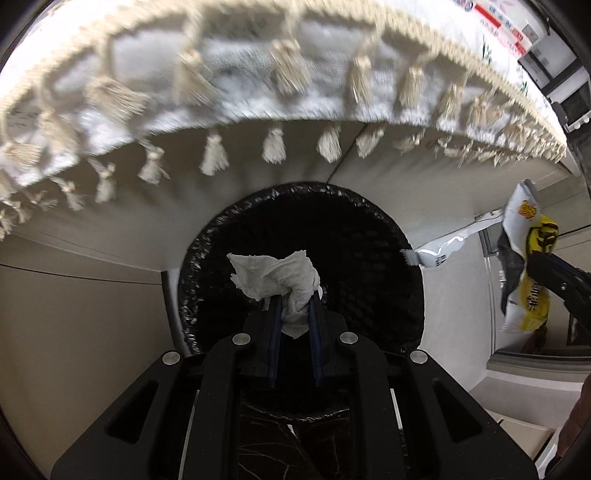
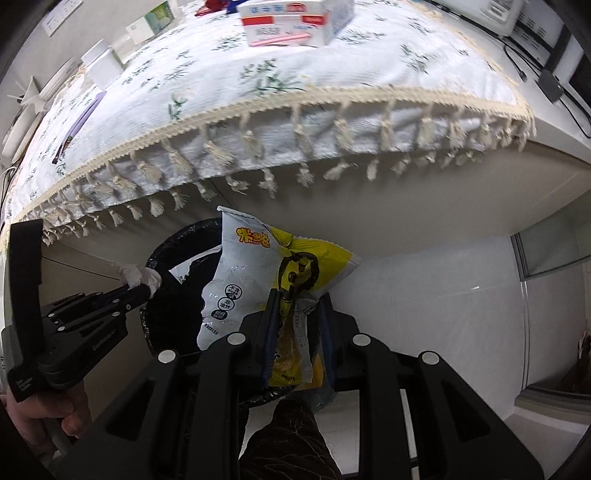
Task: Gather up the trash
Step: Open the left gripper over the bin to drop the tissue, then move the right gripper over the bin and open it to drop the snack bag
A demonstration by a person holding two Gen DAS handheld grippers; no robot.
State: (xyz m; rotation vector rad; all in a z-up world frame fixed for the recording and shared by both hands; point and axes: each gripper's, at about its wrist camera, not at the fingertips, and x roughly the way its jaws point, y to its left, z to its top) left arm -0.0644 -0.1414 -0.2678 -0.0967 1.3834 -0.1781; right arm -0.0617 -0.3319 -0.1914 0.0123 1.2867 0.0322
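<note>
My left gripper (image 1: 295, 295) is shut on a crumpled white tissue (image 1: 273, 275) and hangs right above the mouth of a black-lined trash bin (image 1: 369, 236) on the floor. The right wrist view shows the same left gripper (image 2: 142, 286) with the tissue (image 2: 140, 275) over the bin (image 2: 173, 306). My right gripper (image 2: 297, 299) is shut on a white and yellow snack bag (image 2: 251, 273), held just right of the bin's rim. In the left wrist view that snack bag (image 1: 524, 258) hangs at the far right, with the right gripper's tips hidden behind it.
A table with a floral cloth and cream tassel fringe (image 2: 280, 122) overhangs the bin. A red and white tissue box (image 2: 291, 22) lies on the cloth. White floor tiles (image 2: 424, 317) lie to the right. A person's hand (image 2: 55, 413) holds the left gripper, and a dark trouser leg (image 2: 288, 439) stands below.
</note>
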